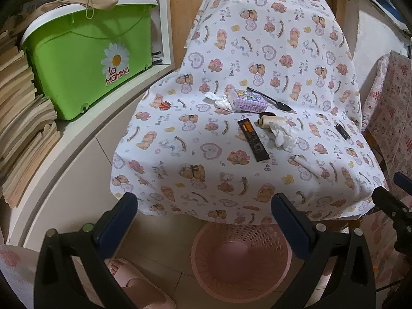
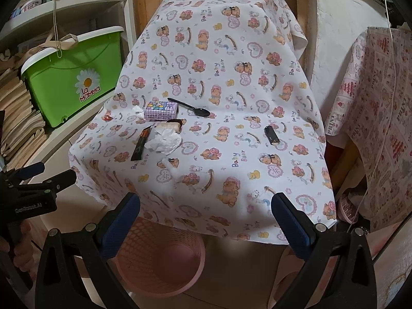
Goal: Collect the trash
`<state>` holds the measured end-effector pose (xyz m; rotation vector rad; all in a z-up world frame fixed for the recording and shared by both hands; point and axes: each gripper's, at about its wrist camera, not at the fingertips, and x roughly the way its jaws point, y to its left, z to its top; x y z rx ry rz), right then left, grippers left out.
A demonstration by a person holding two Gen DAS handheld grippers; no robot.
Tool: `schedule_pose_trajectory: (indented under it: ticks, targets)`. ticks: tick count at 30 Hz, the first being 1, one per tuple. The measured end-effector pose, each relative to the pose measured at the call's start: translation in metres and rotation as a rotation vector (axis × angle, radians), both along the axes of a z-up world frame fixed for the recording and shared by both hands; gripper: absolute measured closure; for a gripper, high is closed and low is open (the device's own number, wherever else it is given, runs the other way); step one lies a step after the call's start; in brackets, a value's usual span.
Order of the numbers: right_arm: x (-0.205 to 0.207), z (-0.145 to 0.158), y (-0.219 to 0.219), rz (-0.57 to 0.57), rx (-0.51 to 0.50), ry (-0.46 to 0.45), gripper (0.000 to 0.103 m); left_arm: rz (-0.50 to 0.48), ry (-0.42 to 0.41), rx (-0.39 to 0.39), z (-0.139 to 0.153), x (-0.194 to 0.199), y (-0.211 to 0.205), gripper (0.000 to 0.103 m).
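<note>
Both tools hang back from the near edge of the surface point(image 1: 257, 38), the left tool point(image 1: 203, 216) and right tool point(image 2: 206, 213) each spread wide and empty. A pink latticed bin point(image 1: 242, 260) stands on the floor under that edge, likely so scraps can drop straight in. The trash lies mid-cloth: a crumpled soft tissue point(image 2: 164, 141), a flat black wrapper point(image 2: 141, 143), a smaller wad point(image 2: 137, 111) left of a purple checked box point(image 2: 161, 110). A glossy black spoon point(image 2: 189, 107) and dark cylinder point(image 2: 272, 135) lie further right.

Dim, sharp, shadowed foreground, fisheye-warped edges
</note>
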<state>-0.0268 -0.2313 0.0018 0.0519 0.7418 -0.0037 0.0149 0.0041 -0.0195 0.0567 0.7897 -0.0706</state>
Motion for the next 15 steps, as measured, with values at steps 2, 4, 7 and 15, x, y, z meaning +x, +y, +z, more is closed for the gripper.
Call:
schedule_pose_trajectory:
  ticks: [2,4,7,15]
  targets:
    - [-0.001,0.000,0.001,0.004,-0.003,0.000,0.000,0.008,-0.003,0.015,0.000,0.000,0.000,0.000]
    - [-0.002,-0.001,0.002,0.006,-0.005,-0.002,0.000,0.012,-0.002,0.018,-0.001,0.000,0.000,0.000]
    - [-0.004,0.000,0.004,0.018,-0.006,-0.008,0.001,0.019,0.000,0.021,-0.001,0.000,0.001,0.000]
    - [-0.011,0.029,0.013,0.096,0.038,-0.077,0.016,0.029,0.008,0.040,-0.006,0.002,0.000,0.000]
